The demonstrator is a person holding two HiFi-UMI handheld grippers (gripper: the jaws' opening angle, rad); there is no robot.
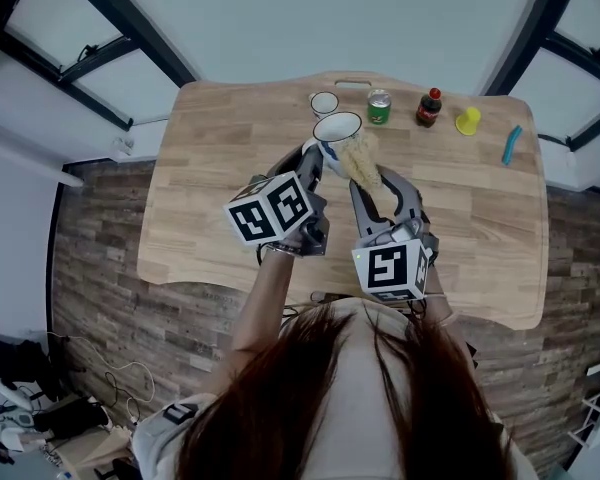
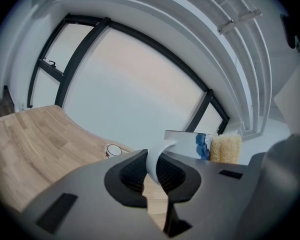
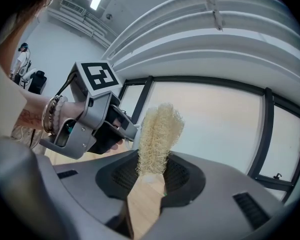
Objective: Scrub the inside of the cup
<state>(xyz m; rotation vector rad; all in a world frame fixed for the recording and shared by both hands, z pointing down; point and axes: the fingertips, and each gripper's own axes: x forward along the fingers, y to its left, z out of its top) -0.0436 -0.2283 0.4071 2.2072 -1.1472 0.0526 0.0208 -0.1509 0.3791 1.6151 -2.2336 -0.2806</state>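
We see the cup [image 1: 337, 128] held over the middle of the counter [image 1: 210, 168], its handle between the fingers [image 2: 132, 176] of the left gripper [image 1: 313, 160]. The sponge [image 1: 361, 158], in the right gripper [image 1: 377, 190], sits just beside the cup on its right. Behind them, along the far edge from left to right, stand a dish [image 1: 324, 103], can [image 1: 379, 107], bottle [image 1: 429, 108], pot [image 1: 468, 120] and stick [image 1: 511, 145].

Held up side by side: left gripper [image 1: 313, 160] clamped on cup [image 1: 337, 130] handle, right gripper [image 1: 372, 183] clamped on loofah [image 1: 360, 158].
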